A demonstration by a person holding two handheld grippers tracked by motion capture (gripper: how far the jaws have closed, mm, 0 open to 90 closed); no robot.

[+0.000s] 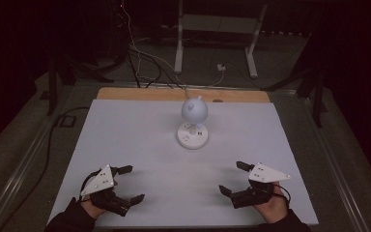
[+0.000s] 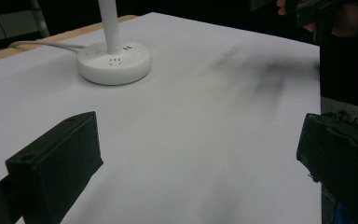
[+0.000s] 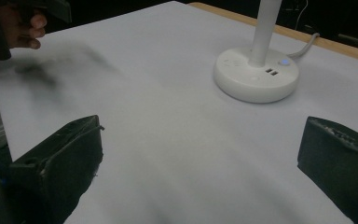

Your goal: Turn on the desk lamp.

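The white table sheet [image 1: 140, 145] is the largest item. It extends ahead of both of my claws and on to the wooden table edge [image 1: 140, 94] at the far side. Nothing lies on the stretch of sheet between the two claws.

The desk lamp [image 1: 193, 123] stands ahead of both claws, well apart from each. It sits forward and to the right of my left claw [image 1: 128, 184], and forward and to the left of my right claw [image 1: 234, 178]. The lamp consists of a round white base [image 2: 114, 63], a straight white stem [image 3: 265, 30] rising upright from the base centre, and a rounded head [image 1: 194, 109] above. Its cord [image 2: 44, 45] runs from the base toward the far table edge.

Left claw: the jaws stand wide apart with nothing between them. It hovers near the close edge of the sheet, held in my left hand [image 1: 92, 208].

Right claw: the jaws are likewise spread wide and carry nothing. It sits near the close edge, held in my right hand [image 1: 270, 210], level with the left claw and well apart from it.

Base detail, in the right gripper view: two small ports [image 3: 271, 72] face my right claw, with a blue-lit button [image 3: 284, 61] just beside them on the top face.
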